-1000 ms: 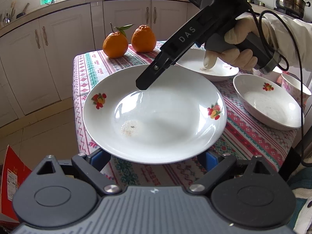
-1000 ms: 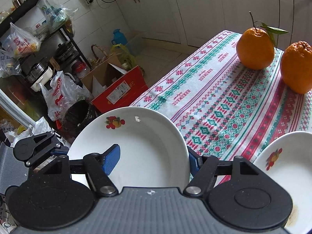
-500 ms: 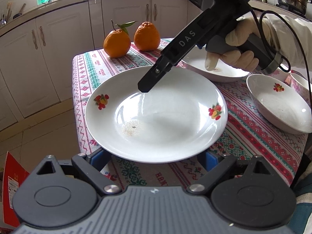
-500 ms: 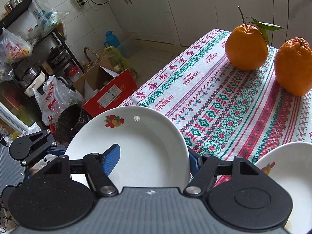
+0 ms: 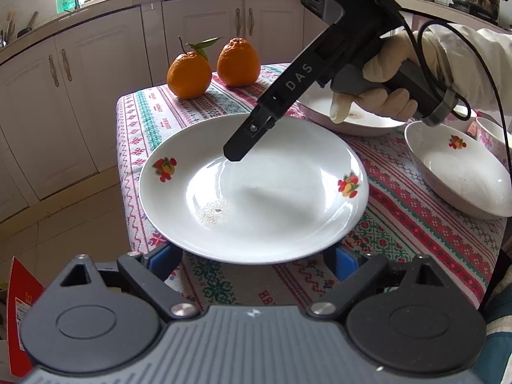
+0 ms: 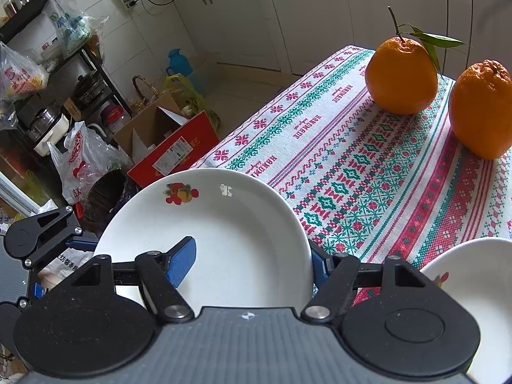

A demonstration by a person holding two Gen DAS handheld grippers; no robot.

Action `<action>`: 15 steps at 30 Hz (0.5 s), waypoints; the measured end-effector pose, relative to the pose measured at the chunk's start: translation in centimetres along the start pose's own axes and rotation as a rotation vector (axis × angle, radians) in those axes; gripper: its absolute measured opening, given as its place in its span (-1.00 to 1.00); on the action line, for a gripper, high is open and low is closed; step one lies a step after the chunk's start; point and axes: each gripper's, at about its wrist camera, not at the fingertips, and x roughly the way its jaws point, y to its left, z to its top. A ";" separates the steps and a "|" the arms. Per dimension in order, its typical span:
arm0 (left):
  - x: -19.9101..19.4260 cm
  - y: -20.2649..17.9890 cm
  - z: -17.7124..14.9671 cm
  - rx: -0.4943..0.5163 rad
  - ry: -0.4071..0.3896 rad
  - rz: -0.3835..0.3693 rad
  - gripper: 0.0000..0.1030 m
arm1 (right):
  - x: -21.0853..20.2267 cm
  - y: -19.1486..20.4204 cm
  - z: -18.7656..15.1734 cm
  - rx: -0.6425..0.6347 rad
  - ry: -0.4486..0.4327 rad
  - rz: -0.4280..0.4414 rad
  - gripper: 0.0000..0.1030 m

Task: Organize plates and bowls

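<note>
A white plate with fruit decals (image 5: 252, 185) sits at the table's near left corner; it also shows in the right wrist view (image 6: 220, 236). My left gripper (image 5: 252, 256) is open, its blue pads under the plate's near rim on either side. My right gripper (image 6: 252, 259) is open, straddling the plate's far rim: one finger (image 5: 243, 144) hangs over the plate's inside, the other is outside the rim. A second plate (image 5: 348, 121) lies behind my right hand. A white bowl (image 5: 460, 172) stands at the right.
Two oranges (image 5: 214, 67) sit at the table's far edge on the patterned cloth (image 5: 400, 236). A pink floral cup (image 5: 492, 137) stands at the far right. The table edge drops to the floor on the left, where a red box (image 6: 172, 150) and bags lie.
The left camera has pulled slightly back and left, so the plate sits further right in view. My right gripper stays over the plate rim, shifted a little forward.
</note>
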 end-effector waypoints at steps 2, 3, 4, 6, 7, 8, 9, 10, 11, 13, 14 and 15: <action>0.0 0.0 0.0 -0.003 -0.001 -0.004 0.83 | 0.1 -0.1 0.0 0.002 -0.002 0.001 0.52; 0.1 0.0 0.1 -0.004 -0.001 -0.004 0.83 | 0.1 -0.1 0.1 0.001 -0.002 -0.002 0.53; 0.0 0.0 0.1 -0.004 -0.002 -0.005 0.83 | 0.1 0.0 0.1 -0.002 0.000 -0.004 0.55; 0.0 0.0 0.1 -0.007 -0.004 -0.009 0.83 | 0.2 0.1 0.1 -0.009 0.002 -0.007 0.59; 0.0 0.0 0.1 -0.007 -0.006 -0.011 0.83 | 0.2 0.2 0.1 -0.013 0.005 -0.008 0.64; 0.0 0.0 0.1 -0.007 -0.009 -0.012 0.83 | 0.2 0.3 0.0 -0.019 0.006 -0.010 0.67; 0.0 0.0 0.1 -0.006 -0.011 -0.012 0.83 | 0.3 0.3 0.0 -0.024 0.007 -0.014 0.71; -0.1 0.0 0.1 -0.004 -0.013 -0.010 0.83 | 0.3 0.5 -0.1 -0.030 0.008 -0.018 0.74; -0.2 0.0 0.1 -0.003 -0.018 -0.009 0.83 | 0.2 0.6 -0.1 -0.033 0.009 -0.022 0.76; -0.5 0.0 -0.1 -0.004 -0.024 -0.005 0.84 | -0.2 0.8 -0.2 -0.037 0.001 -0.024 0.94; -0.7 0.0 -0.1 -0.006 -0.027 -0.005 0.84 | -0.5 1.0 -0.3 -0.043 -0.006 -0.025 0.98; -1.0 0.0 -0.1 -0.010 -0.029 -0.003 0.85 | -0.8 1.2 -0.3 -0.050 -0.012 -0.026 1.00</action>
